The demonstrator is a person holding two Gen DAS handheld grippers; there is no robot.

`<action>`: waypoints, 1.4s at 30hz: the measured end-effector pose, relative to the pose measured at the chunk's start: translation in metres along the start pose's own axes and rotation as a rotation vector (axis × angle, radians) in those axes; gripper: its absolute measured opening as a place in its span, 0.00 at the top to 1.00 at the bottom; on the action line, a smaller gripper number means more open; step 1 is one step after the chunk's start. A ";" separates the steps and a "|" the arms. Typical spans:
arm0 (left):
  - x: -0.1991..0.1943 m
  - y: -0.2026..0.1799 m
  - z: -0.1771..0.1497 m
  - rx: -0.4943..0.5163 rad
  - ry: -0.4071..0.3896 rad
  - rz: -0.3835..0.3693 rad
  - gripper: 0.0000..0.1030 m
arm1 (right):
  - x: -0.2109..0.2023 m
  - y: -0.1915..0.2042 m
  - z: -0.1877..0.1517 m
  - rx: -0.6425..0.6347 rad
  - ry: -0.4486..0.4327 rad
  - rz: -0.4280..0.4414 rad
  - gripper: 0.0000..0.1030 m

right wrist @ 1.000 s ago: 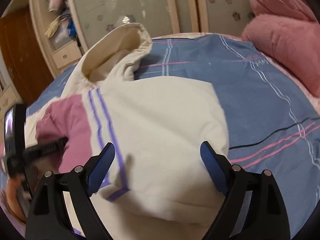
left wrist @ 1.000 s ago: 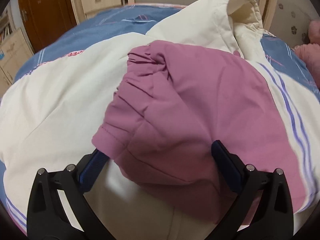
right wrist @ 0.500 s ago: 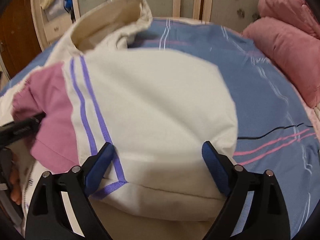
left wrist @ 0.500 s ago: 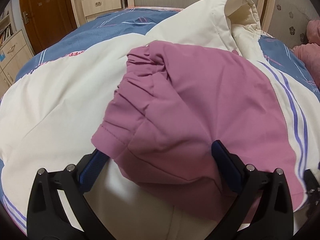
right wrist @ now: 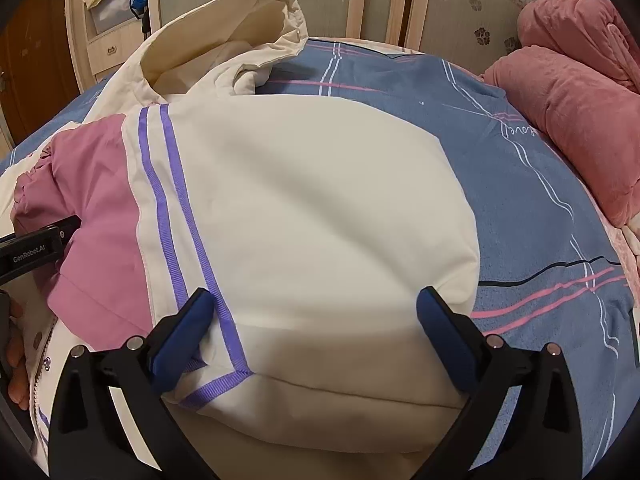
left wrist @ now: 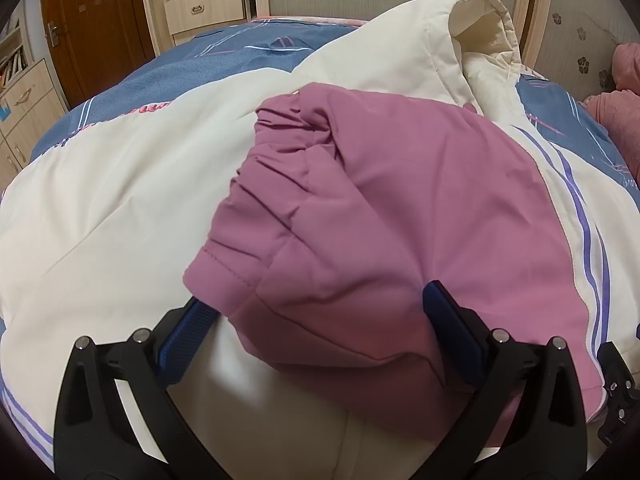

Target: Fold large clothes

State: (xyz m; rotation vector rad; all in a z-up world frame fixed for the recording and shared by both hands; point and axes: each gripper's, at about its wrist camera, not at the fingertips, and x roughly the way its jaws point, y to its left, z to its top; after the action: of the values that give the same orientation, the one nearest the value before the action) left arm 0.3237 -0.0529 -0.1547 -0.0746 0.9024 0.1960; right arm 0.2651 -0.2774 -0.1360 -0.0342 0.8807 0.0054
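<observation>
Right tool (right wrist: pixel 312 328) opening over jacket (right wrist: pixel 320 220)

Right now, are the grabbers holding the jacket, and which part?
Nothing is gripped. The left gripper stands open around the pink sleeve; the right gripper is opening over the cream part.

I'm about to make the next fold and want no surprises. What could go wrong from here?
1. The pink sleeve is only laid across the cream jacket; its bunched cuff could slide off when the body is lifted.
2. The right gripper is opening over puffy fabric, so the folded edge may spring back.
3. The hood stands upright and could leave the bundle lumpy.
</observation>
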 end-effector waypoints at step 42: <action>0.009 -0.021 0.001 0.082 -0.021 0.096 0.02 | -0.003 0.013 0.000 -0.068 -0.004 -0.011 0.01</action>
State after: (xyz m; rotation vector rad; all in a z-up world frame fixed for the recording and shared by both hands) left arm 0.3346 -0.0722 -0.1614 0.0469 0.8933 0.2478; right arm 0.2631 -0.2638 -0.1345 -0.1023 0.8762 0.0252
